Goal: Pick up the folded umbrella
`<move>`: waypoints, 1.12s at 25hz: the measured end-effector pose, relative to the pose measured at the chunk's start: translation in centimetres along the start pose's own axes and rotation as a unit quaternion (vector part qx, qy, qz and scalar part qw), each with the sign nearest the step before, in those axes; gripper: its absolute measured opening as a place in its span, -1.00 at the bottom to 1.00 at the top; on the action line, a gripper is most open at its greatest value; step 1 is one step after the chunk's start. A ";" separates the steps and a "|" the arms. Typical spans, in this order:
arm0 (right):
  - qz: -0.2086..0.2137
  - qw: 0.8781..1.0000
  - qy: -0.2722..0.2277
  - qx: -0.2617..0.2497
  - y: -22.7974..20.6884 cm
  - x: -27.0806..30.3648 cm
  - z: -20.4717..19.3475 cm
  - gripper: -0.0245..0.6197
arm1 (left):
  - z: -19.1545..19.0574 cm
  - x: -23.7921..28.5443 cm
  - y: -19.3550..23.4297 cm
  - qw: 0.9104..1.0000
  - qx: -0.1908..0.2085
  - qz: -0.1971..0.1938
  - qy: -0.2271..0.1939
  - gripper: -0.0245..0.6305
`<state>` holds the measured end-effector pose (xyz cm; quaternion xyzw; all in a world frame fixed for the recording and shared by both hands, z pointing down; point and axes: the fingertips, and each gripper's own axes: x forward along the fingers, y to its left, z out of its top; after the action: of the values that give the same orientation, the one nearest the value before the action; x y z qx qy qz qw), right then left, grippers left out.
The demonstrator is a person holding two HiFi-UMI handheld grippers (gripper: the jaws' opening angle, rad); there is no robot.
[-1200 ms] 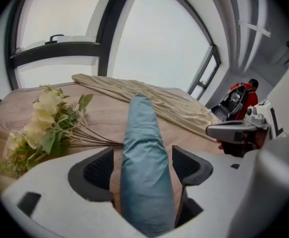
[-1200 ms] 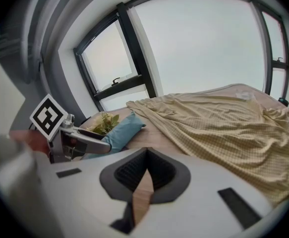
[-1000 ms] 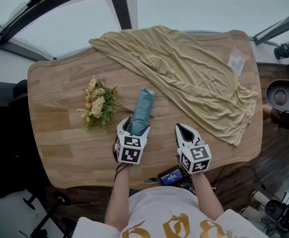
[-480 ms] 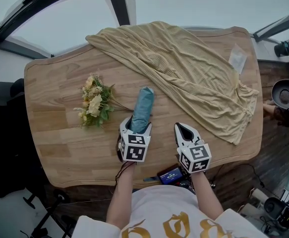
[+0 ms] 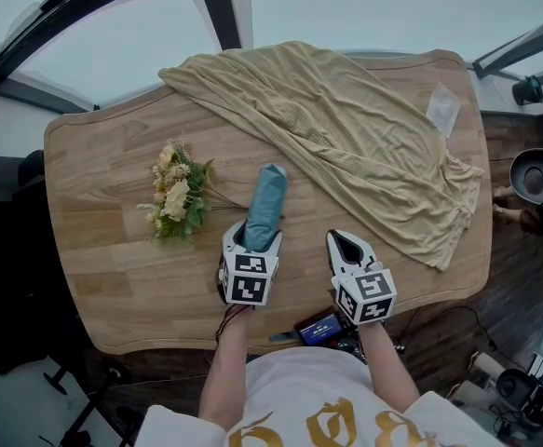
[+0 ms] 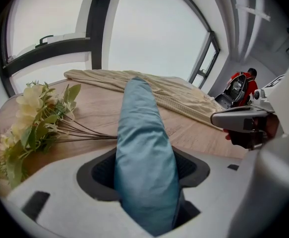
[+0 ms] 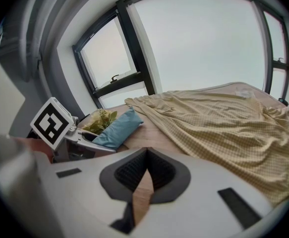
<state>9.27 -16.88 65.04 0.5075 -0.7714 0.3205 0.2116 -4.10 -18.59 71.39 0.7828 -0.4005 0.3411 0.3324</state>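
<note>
The folded umbrella [image 5: 266,203], in a teal sleeve, lies on the wooden table [image 5: 103,156] pointing away from me. My left gripper [image 5: 252,237] stands over its near end. In the left gripper view the umbrella [image 6: 142,152] fills the gap between the jaws. The jaws have just been closing, and both pads [image 6: 100,170] now meet its sides. My right gripper [image 5: 347,246] hovers to the right of it, shut and empty, with bare wood showing below its jaws [image 7: 145,175]. The right gripper view also catches the umbrella [image 7: 117,128] at its left.
A bunch of pale yellow flowers [image 5: 176,198] lies just left of the umbrella, its stems reaching under it. A large yellow cloth [image 5: 346,128] covers the table's far and right parts. A small clear packet [image 5: 443,112] sits at the far right corner. A small device [image 5: 322,329] lies at the near edge.
The left gripper's jaws have drawn in around the umbrella's near end. The right gripper has stayed where it was.
</note>
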 end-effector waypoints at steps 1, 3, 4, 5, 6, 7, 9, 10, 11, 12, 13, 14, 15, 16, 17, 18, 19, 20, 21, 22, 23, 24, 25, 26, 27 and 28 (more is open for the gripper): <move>0.000 1.000 0.000 0.000 0.0 -0.1 0.1 -0.89 | 0.0 -0.1 0.0 1.000 0.001 -0.001 -0.001 0.03; -0.001 1.000 -0.002 0.000 0.0 -0.2 0.2 -0.89 | 0.0 -0.3 -0.1 1.000 0.003 -0.002 -0.003 0.03; -0.001 1.000 -0.003 0.000 0.1 -0.3 0.3 -0.89 | 0.1 -0.5 -0.1 1.000 0.003 -0.003 -0.005 0.03; -0.001 1.000 -0.005 -0.001 0.1 -0.4 0.4 -0.89 | 0.2 -0.7 0.0 1.000 0.004 -0.004 -0.009 0.03; -0.001 1.000 -0.006 -0.001 0.1 -0.4 0.5 -0.89 | 0.5 -1.0 0.1 1.000 0.005 -0.004 -0.012 0.03; -0.001 1.000 -0.007 -0.002 0.2 -0.5 0.6 -0.89 | 0.7 -1.2 0.1 1.000 0.006 -0.004 -0.015 0.03; 0.001 1.000 -0.009 -0.002 0.3 -0.7 0.7 -0.89 | 1.1 -1.6 0.3 1.000 0.006 -0.002 -0.020 0.03; 0.001 1.000 -0.010 -0.002 0.4 -0.8 0.8 -0.89 | 1.2 -1.8 0.4 1.000 0.006 -0.001 -0.023 0.03; 0.002 1.000 -0.012 -0.004 0.5 -0.9 0.9 -0.89 | 1.3 -2.1 0.5 1.000 0.006 0.000 -0.027 0.03; 0.002 1.000 -0.013 -0.006 0.6 -1.1 0.9 -0.89 | 1.4 -2.3 0.5 1.000 0.004 0.000 -0.030 0.03; 0.002 1.000 -0.015 -0.008 0.7 -1.2 1.1 -0.89 | 1.5 -2.7 0.6 0.999 0.002 -0.001 -0.035 0.03; 0.003 1.000 -0.017 -0.010 0.9 -1.3 1.2 -0.89 | 1.7 -3.0 0.6 0.999 -0.002 -0.003 -0.040 0.03; 0.003 1.000 -0.019 -0.013 1.0 -1.5 1.4 -0.89 | 1.9 -3.3 0.5 0.999 -0.006 -0.006 -0.047 0.03; 0.004 1.000 -0.021 -0.015 1.1 -1.6 1.6 -0.89 | 2.1 -3.6 0.5 0.998 -0.012 -0.008 -0.054 0.03; 0.004 1.000 -0.023 -0.018 1.3 -1.8 1.8 -0.89 | 2.3 -4.0 0.5 0.998 -0.018 -0.011 -0.061 0.03; 0.005 0.999 -0.025 -0.021 1.4 -1.9 2.0 -0.89 | 2.5 -4.3 0.4 0.997 -0.024 -0.013 -0.067 0.03; 0.006 0.999 -0.028 -0.023 1.5 -2.1 2.1 -0.89 | 2.7 -4.7 0.4 0.997 -0.029 -0.013 -0.072 0.03; 0.005 0.999 -0.031 -0.024 1.7 -2.4 2.3 -0.89 | 2.8 -4.9 0.3 0.996 -0.033 -0.014 -0.076 0.03; 0.004 0.999 -0.034 -0.023 1.7 -2.7 2.5 -0.89 | 3.0 -5.2 0.2 0.996 -0.037 -0.015 -0.081 0.03; 0.003 0.999 -0.038 -0.023 1.8 -2.9 2.7 -0.89 | 3.0 -5.5 0.1 0.995 -0.041 -0.017 -0.085 0.03; 0.003 0.999 -0.041 -0.024 1.8 -3.2 2.9 -0.89 | 3.1 -5.8 0.0 0.995 -0.045 -0.019 -0.090 0.03; 0.003 0.999 -0.043 -0.027 1.9 -3.4 3.0 -0.89 | 3.1 -6.1 -0.1 0.994 -0.046 -0.020 -0.094 0.03; 0.003 0.998 -0.044 -0.033 2.1 -3.6 3.1 -0.89 | 3.1 -6.4 -0.2 0.994 -0.046 -0.020 -0.098 0.03; 0.003 0.998 -0.045 -0.038 2.2 -3.8 3.1 -0.89 | 3.1 -6.7 -0.3 0.994 -0.043 -0.020 -0.103 0.03; 0.004 0.998 -0.045 -0.042 2.4 -3.9 3.1 -0.89 | 3.0 -7.1 -0.4 0.993 -0.039 -0.021 -0.107 0.03; 0.005 0.998 -0.046 -0.045 2.7 -4.1 3.1 -0.89 | 3.0 -7.5 -0.6 0.993 -0.034 -0.024 -0.113 0.03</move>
<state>8.43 -15.69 59.40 0.5081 -0.7964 0.2623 0.1968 -6.17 -17.69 63.64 0.8140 -0.4282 0.2284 0.3191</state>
